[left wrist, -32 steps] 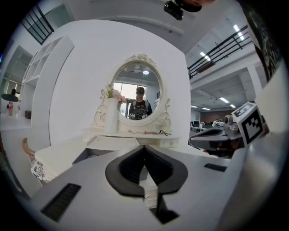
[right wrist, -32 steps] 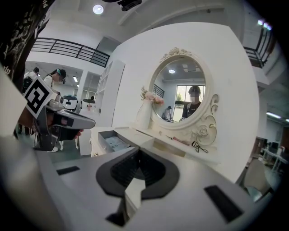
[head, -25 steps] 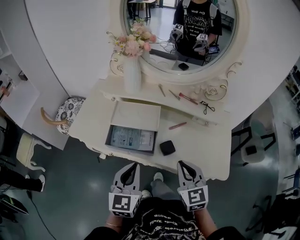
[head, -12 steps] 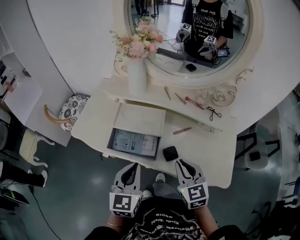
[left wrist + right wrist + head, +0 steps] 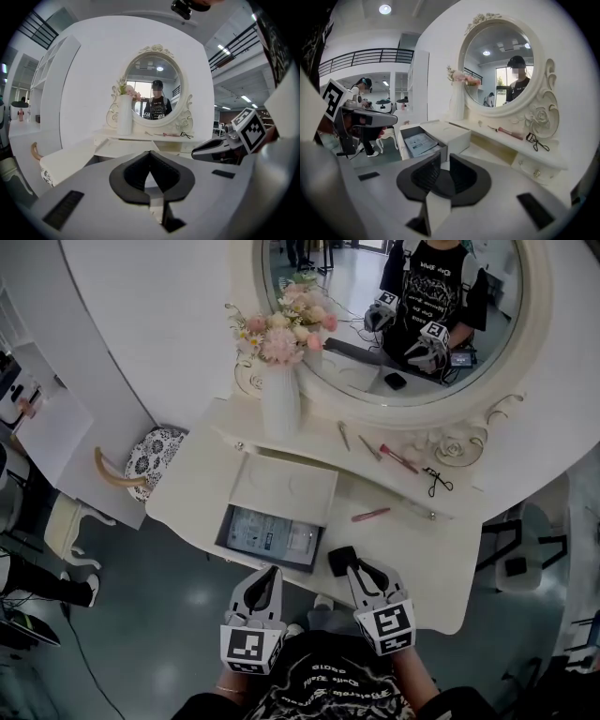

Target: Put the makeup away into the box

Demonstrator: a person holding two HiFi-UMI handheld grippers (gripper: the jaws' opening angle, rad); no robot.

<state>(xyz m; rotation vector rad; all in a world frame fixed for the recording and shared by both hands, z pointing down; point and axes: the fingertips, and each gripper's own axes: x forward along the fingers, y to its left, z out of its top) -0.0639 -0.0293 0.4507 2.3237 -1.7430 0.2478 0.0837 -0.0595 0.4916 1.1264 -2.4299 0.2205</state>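
Pointing slightly down, right gripper (image 5: 362, 569) jaws just opening, empty.

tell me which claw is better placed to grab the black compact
Right. The right claw has its tips beside the black compact; its jaws have just been opening, empty. The left claw is shut, farther off by the box.

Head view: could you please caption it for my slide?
Right gripper, empty jaws just opening, at a black compact near the open box on a vanity.
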